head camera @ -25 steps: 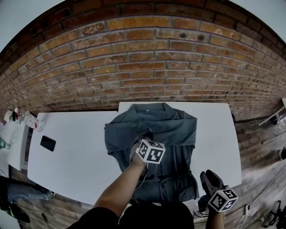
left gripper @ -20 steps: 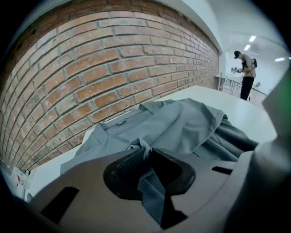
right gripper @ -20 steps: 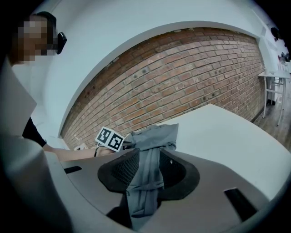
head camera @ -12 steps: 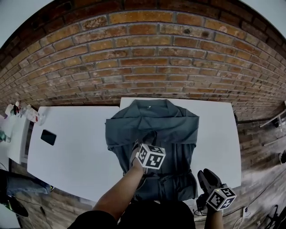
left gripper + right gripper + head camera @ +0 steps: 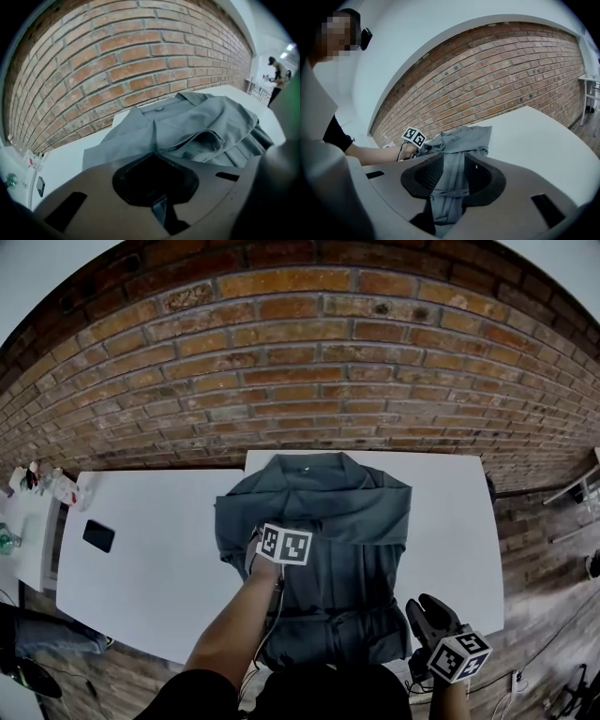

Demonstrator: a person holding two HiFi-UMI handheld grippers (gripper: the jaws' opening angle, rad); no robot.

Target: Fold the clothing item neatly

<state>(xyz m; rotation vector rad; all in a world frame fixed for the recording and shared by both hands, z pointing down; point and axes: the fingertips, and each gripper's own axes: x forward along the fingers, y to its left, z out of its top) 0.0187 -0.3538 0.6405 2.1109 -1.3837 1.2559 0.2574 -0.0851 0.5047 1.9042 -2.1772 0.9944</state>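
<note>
A grey-blue shirt lies spread on the white table, collar toward the brick wall, its lower part rumpled. My left gripper sits at the shirt's left side, jaws shut together on a fold of the cloth that runs into its tips. My right gripper is at the shirt's near right corner by the table's front edge. There it is shut on a bunched strip of the hem, which hangs between its pads. The left gripper's marker cube shows beyond the shirt.
A black phone lies on the table's left part. Small bottles stand at the far left corner. A brick wall runs behind the table. A person stands far off to the right.
My left gripper has moved left, from the middle of the shirt to its left side. The right gripper has stayed at the hem corner.
</note>
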